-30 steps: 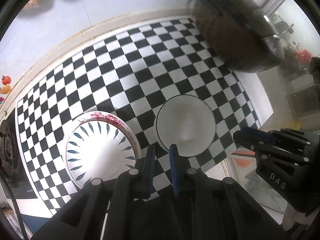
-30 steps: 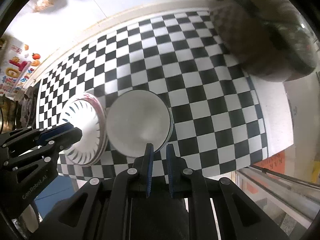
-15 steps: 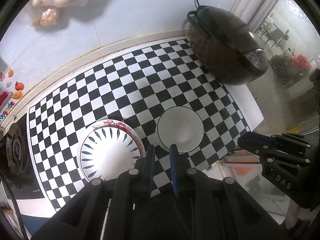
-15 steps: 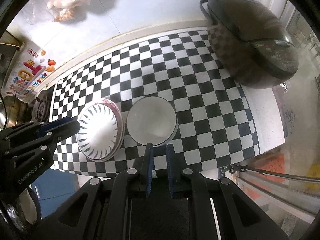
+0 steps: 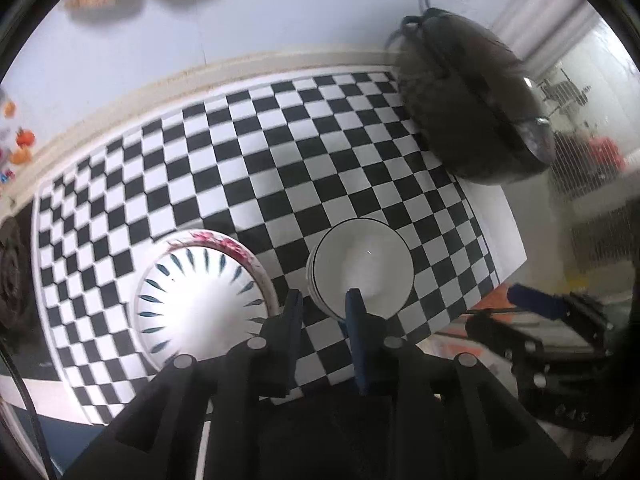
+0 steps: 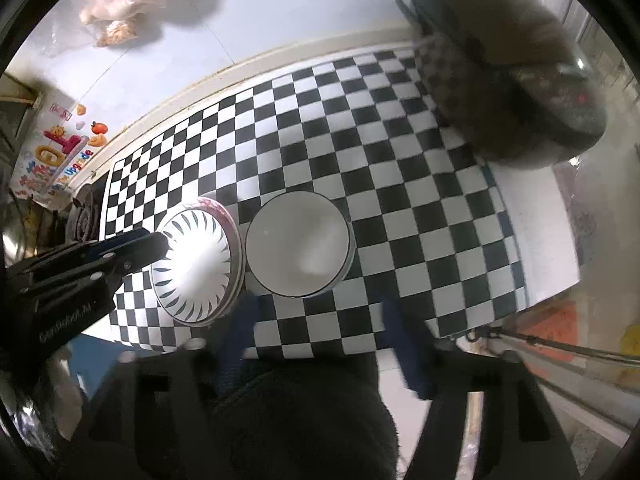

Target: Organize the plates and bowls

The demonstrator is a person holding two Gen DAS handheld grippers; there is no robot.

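A stack of plates (image 5: 202,300), the top one white with blue dashes over a pink-flowered rim, sits on the checkered mat (image 5: 280,152). Beside it to the right is a stack of plain white bowls (image 5: 362,266). Both also show in the right wrist view, plates (image 6: 194,266) and bowls (image 6: 298,244). My left gripper (image 5: 322,306) hovers above the near gap between the stacks, fingers a little apart and empty. My right gripper (image 6: 320,324) hovers above the mat's near edge, fingers wide apart, blurred and empty.
A dark rice cooker (image 5: 472,104) stands at the back right of the mat. A gas stove burner (image 6: 82,220) lies at the left. The counter edge (image 6: 520,300) drops off at right. Bags of food (image 6: 112,12) hang on the wall.
My right gripper has opened wide from nearly shut. My left gripper has opened slightly. Both have dropped closer to the counter.
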